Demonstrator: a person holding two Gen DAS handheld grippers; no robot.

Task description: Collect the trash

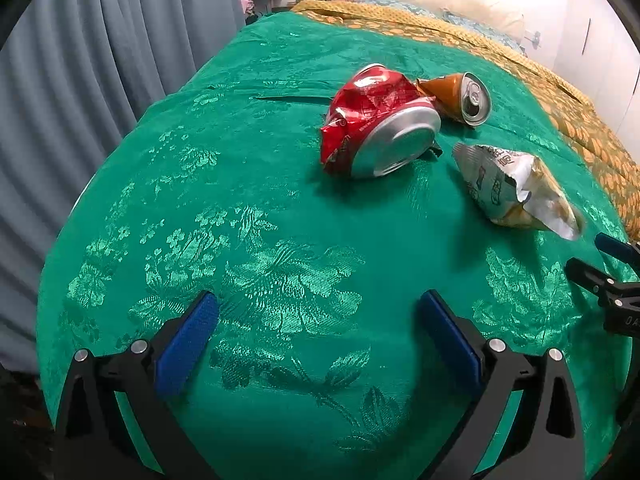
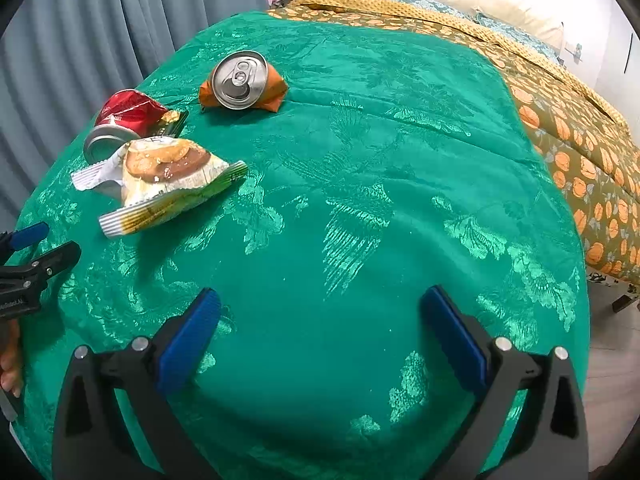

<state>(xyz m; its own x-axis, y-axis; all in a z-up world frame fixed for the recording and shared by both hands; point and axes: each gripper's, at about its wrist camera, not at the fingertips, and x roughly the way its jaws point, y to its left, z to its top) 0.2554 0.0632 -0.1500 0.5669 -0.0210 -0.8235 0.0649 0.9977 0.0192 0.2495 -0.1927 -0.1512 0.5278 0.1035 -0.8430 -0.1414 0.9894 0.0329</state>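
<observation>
Left gripper [image 1: 318,336] and right gripper [image 2: 320,334] both stood spread wide, blue pads apart, nothing between the jaws of either; each pointed steeply down over bare green cloth [image 1: 260,200]. Trash lay in one cluster ahead of the tongs, untouched. From the left wrist view: crushed red can [image 1: 376,120] ahead and slightly right of the jaws, crushed orange can [image 1: 460,98] just behind it and touching or nearly so, snack bag [image 1: 516,190] further right, apart from the red can. From the right wrist view the same cluster sat ahead and to the left: bag [image 2: 168,182] nearest, overlapping the red can [image 2: 124,120], orange can [image 2: 242,82] beyond. The grippers sat side by side, each showing at the other view's edge. Part of a hand [image 2: 10,360] showed at the lower left edge of the right view.
</observation>
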